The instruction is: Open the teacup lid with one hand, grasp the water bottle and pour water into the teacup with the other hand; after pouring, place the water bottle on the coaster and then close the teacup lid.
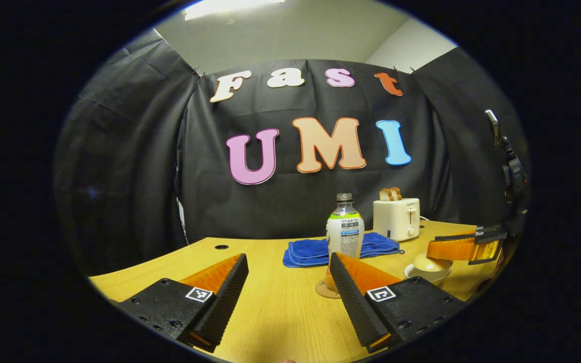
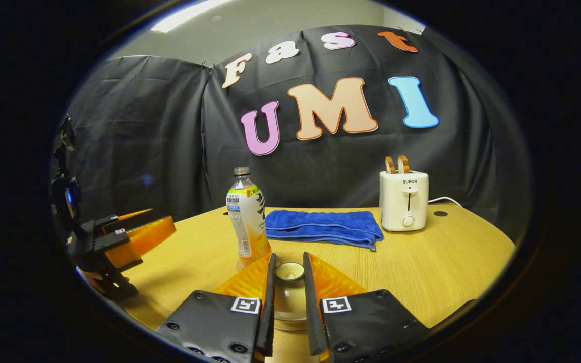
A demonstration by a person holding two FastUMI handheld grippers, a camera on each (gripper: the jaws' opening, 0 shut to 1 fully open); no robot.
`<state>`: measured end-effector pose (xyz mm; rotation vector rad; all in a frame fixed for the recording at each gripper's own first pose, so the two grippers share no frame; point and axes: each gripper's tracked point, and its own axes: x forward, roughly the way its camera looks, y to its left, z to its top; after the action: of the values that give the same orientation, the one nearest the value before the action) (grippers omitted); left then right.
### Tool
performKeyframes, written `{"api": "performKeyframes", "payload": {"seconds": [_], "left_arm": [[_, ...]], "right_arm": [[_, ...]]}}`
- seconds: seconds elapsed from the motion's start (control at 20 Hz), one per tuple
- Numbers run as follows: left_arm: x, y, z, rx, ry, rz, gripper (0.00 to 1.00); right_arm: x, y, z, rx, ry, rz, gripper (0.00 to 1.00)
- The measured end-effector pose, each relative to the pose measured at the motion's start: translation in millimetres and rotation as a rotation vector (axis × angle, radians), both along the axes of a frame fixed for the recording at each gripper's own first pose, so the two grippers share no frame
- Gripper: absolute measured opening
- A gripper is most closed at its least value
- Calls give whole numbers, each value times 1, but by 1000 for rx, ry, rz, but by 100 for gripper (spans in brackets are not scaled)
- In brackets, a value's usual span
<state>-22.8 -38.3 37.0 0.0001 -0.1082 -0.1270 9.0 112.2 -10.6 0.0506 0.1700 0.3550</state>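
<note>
A plastic water bottle [image 1: 345, 234] with no cap and a little orange drink at its bottom stands upright on a round coaster [image 1: 325, 291]. My left gripper [image 1: 288, 259] is open just short of it, nothing between its fingers. The pale teacup [image 1: 430, 275] stands right of the bottle with its domed lid [image 1: 423, 263] on it. In the right gripper view, my right gripper [image 2: 289, 258] is shut on the lid's knob [image 2: 289, 272], with the cup [image 2: 289, 307] below between the fingers. The bottle [image 2: 246, 219] stands just behind to the left, and the left gripper [image 2: 162, 219] hovers open farther left.
A folded blue towel [image 2: 321, 226] lies behind the bottle and cup. A white toaster [image 2: 404, 200] with two bread slices stands at the back right, its cord trailing right. The wooden table [image 2: 447, 262] has bare room on the right and in front.
</note>
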Motion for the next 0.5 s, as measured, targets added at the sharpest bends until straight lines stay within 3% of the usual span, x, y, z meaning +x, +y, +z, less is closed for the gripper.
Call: {"api": "performKeyframes", "payload": {"seconds": [0.5], "left_arm": [[1,3,-7,-27,17,10,94]], "right_arm": [[6,-2,-18,-42,19,-25,30]]}}
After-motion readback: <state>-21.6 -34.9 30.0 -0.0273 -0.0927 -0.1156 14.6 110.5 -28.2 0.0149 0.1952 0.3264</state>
